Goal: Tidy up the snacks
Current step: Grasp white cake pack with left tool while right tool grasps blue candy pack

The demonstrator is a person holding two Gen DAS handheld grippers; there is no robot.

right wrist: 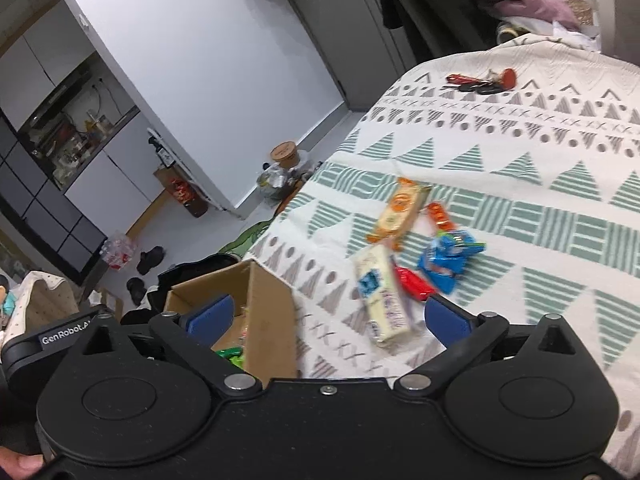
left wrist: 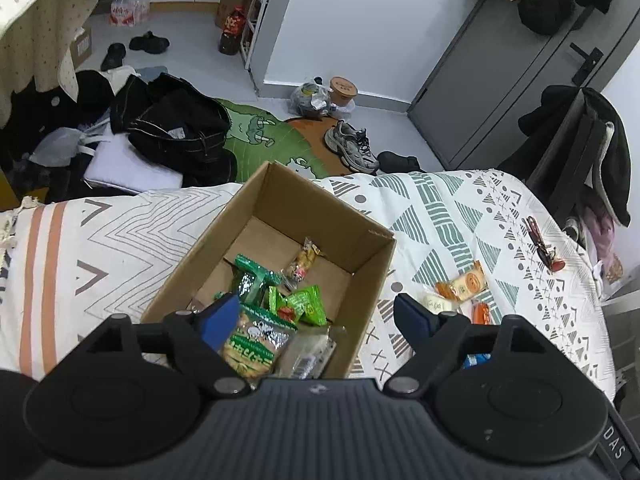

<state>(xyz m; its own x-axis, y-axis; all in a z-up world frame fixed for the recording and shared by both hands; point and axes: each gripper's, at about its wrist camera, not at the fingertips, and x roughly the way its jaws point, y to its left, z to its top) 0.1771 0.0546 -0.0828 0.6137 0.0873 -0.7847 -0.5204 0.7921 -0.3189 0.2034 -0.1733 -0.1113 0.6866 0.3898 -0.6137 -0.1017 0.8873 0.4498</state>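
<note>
Both grippers, left (left wrist: 318, 314) and right (right wrist: 326, 318), hover spread wide, empty, over the half-filled cardboard box (left wrist: 362, 276) and loose snack packets (right wrist: 382, 298) on the bedspread.

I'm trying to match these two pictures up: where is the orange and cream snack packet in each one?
Left wrist view: the orange and cream packet lies on the patterned bedspread, right of the cardboard box.
Right wrist view: the same packet sits near the middle, up and right of the box.
Shared landmark: the keys further along the bedspread.

My left wrist camera looks steeply down into the cardboard box (left wrist: 280, 240); my right faces the bedspread (right wrist: 520, 208), sharing that box.
</note>
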